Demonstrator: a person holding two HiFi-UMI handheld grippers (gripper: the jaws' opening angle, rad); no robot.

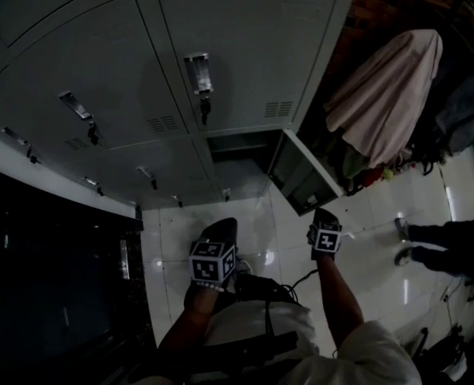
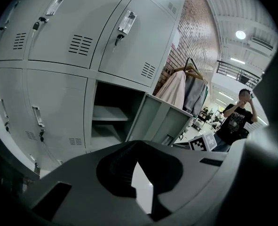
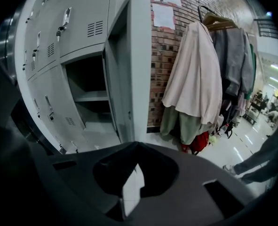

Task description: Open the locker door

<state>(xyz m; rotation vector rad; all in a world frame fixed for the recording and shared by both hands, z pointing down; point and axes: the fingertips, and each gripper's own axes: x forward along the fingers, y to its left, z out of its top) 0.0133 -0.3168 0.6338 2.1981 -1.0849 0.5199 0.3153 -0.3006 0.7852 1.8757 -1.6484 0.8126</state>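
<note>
Tiled floor (image 1: 172,233), grey lockers (image 1: 245,46), open locker door (image 1: 305,175), brick wall (image 3: 164,51)

1. The grey metal locker bank (image 1: 140,70) stands in front of you; the red brick wall (image 3: 169,55) adjoins its right end.
2. The open locker compartment (image 1: 237,152) is in the rightmost column, directly below a closed locker.
3. A flat metal shelf (image 2: 111,113) sits inside that compartment.
4. The grey sheet-metal locker door (image 1: 305,175) hangs from the compartment's right side, swung out toward you.
5. The pale hanging coat (image 1: 385,87) and other garments are right of the door, against the brick wall.
6. Your left gripper (image 1: 220,229) and right gripper (image 1: 323,215) are over the white tiled floor (image 1: 277,231), in front of the compartment. The right one is near the door.
7. A person in dark clothes (image 2: 237,121) stands well to the right.
</note>
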